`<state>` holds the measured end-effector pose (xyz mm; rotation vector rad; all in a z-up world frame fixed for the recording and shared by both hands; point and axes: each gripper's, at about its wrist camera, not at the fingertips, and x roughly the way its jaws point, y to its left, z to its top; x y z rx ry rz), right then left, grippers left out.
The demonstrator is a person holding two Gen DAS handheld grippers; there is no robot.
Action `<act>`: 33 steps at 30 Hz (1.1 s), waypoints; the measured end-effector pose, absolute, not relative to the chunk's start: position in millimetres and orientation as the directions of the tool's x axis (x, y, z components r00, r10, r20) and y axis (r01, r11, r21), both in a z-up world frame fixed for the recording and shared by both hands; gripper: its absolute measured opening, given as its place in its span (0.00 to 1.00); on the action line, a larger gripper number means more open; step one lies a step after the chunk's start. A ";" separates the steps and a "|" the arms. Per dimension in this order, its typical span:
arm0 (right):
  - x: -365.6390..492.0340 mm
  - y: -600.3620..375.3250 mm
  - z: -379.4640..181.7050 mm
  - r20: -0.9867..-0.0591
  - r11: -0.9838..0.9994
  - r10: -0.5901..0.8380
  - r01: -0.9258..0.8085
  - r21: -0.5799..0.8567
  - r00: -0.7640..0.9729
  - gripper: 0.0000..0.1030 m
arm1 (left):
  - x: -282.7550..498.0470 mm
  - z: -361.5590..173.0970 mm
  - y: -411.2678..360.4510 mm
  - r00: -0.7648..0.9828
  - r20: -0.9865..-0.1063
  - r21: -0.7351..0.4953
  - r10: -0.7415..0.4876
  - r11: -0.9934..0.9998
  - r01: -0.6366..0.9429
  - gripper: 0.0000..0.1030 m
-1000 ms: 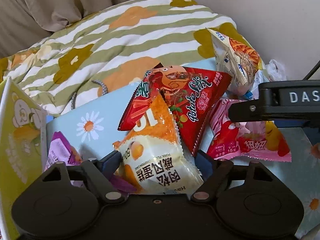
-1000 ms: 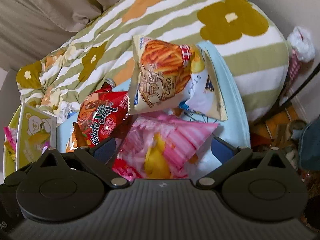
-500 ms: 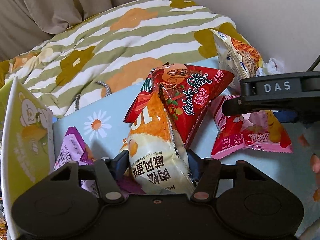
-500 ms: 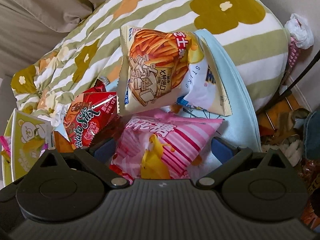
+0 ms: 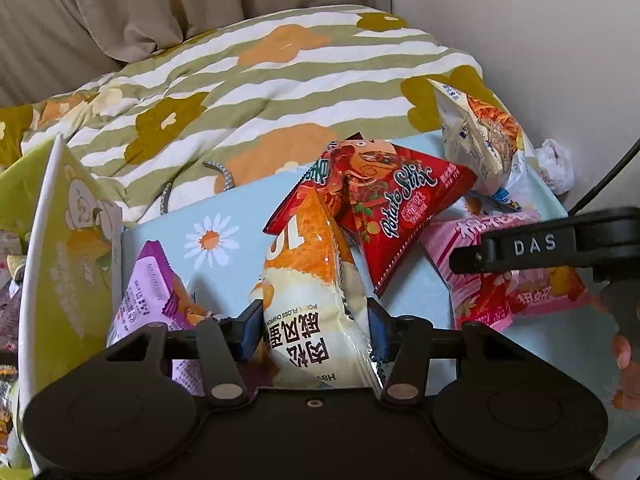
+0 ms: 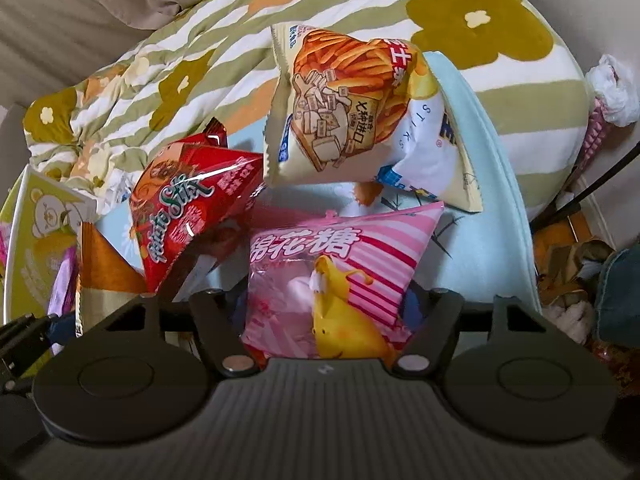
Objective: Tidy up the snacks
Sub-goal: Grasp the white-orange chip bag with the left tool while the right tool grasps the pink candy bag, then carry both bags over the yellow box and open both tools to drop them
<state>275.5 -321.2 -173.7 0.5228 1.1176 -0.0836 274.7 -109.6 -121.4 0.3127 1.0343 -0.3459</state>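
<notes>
Your left gripper [image 5: 314, 330] is closing on the cake bag [image 5: 316, 304], and your right gripper [image 6: 326, 312] is closing on the pink bag [image 6: 340, 276]; both bags lie on the blue sheet [image 5: 236, 216]. The red bag [image 5: 384, 208] leans on the cake bag, so lifting may tip it. Slick, puffy film may slip from the pads.

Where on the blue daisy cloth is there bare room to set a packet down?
Free: the blue cloth between the purple packet and the orange-white packet. Crowded: the red Potato Stix bag, pink marshmallow bag and fries bag pile together.

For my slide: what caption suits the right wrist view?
Right gripper closing around pink striped marshmallow bag beside red potato-stick packet.
</notes>
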 end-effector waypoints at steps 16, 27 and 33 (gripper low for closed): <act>230.1 -322.6 -127.8 -0.830 0.909 0.181 0.232 0.346 0.528 0.81 | 239.6 -63.4 -104.0 0.582 -0.790 0.022 -0.192 0.940 0.341 0.49; 210.0 -309.4 -62.3 -0.749 0.934 0.231 0.074 0.349 0.621 0.81 | 215.4 5.2 -67.9 0.721 -0.665 -0.056 -0.196 0.975 0.214 0.49; 217.9 -277.1 -22.7 -0.681 0.931 0.293 -0.038 0.363 0.671 0.81 | 209.6 33.6 -24.8 0.783 -0.604 -0.061 -0.146 0.989 0.138 0.49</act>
